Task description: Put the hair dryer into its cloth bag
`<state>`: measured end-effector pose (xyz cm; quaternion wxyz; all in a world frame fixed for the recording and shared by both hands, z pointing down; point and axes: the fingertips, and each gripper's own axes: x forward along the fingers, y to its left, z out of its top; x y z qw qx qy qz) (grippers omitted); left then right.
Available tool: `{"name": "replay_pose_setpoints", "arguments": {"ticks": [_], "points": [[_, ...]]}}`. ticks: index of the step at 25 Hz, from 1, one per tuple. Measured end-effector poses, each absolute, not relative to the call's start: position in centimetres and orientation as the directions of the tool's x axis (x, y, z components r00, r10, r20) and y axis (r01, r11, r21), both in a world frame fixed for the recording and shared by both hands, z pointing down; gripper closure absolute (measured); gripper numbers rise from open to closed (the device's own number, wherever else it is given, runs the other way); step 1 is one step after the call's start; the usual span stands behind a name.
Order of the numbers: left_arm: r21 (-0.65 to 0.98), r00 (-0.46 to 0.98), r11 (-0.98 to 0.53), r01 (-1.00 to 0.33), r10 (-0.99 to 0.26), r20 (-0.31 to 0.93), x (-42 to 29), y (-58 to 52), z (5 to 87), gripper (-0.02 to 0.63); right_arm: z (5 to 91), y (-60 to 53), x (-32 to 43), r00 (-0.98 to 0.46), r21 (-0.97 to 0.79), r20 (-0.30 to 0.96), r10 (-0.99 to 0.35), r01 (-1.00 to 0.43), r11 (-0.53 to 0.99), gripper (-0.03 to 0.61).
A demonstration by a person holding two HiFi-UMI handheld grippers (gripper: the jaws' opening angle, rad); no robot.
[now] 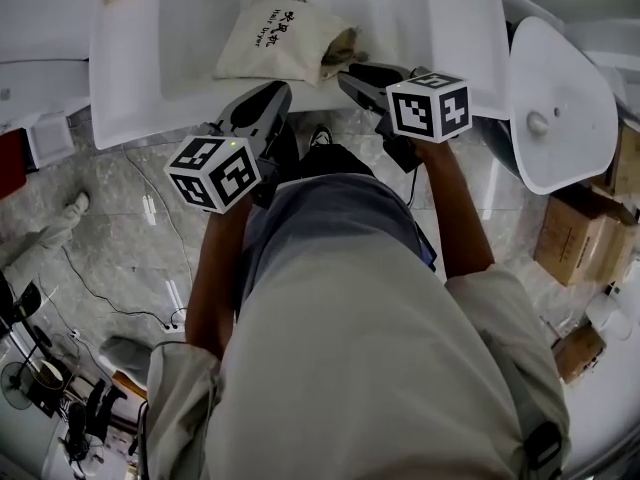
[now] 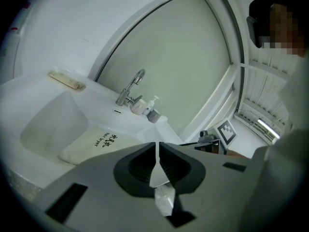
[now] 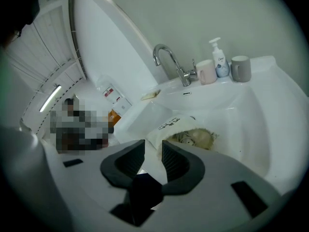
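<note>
The cream cloth bag point(image 1: 275, 38) with black print lies on the white sink counter point(image 1: 440, 28), bulging, its gathered mouth point(image 1: 342, 46) turned right. The hair dryer itself does not show. The bag point(image 2: 94, 144) sits below and left of my left gripper point(image 2: 158, 146), whose jaws are shut with nothing between them. In the head view the left gripper point(image 1: 272, 96) hovers at the counter's front edge, short of the bag. My right gripper point(image 1: 352, 76) hangs just right of the bag's mouth. Its jaws point(image 3: 153, 146) stand apart, empty, with the bag point(image 3: 174, 127) beyond them.
A chrome faucet point(image 3: 170, 62), a pump bottle point(image 3: 219, 57) and two cups point(image 3: 206, 71) stand at the back of the basin point(image 1: 200, 38). A comb-like item point(image 2: 66, 80) lies on the far ledge. A white lid point(image 1: 560, 98), cardboard boxes point(image 1: 580, 238) and floor cables point(image 1: 150, 268) surround me.
</note>
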<state>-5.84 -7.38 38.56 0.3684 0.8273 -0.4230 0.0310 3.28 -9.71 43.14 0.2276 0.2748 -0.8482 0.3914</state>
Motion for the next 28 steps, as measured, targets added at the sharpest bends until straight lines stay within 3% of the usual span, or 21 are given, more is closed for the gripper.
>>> {"name": "replay_pose_setpoints", "arguments": {"ticks": [28], "points": [[0.457,0.568,-0.421,-0.783,-0.784,0.25,-5.7,-7.1,31.3,0.586,32.0,-9.2,6.9,-0.734,-0.374,0.4,-0.549,-0.678,0.633,0.522]]}}
